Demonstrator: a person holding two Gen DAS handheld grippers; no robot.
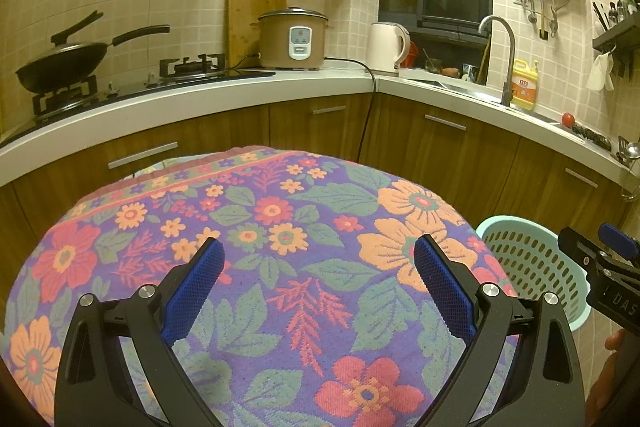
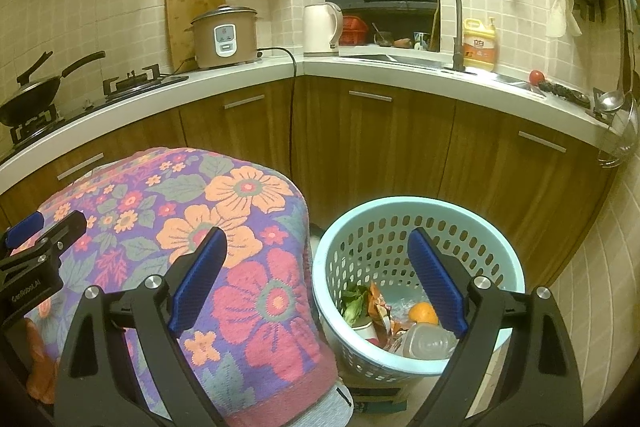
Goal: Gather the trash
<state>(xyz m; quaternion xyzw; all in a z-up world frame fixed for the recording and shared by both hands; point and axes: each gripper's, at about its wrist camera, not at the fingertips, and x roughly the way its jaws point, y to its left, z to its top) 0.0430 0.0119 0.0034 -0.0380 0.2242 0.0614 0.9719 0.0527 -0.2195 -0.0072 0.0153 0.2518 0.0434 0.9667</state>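
Note:
A light blue perforated basket stands on the floor to the right of a table covered with a floral cloth. In it lie green leaves, a torn wrapper, an orange and a clear plastic bottle. My right gripper is open and empty above the table's right edge and the basket. My left gripper is open and empty above the cloth. The basket shows at the right in the left wrist view.
An L-shaped kitchen counter with wooden cabinets runs behind the table. It bears a wok, a rice cooker, a kettle, a sink tap and a yellow detergent jug. A black cord hangs down the cabinets.

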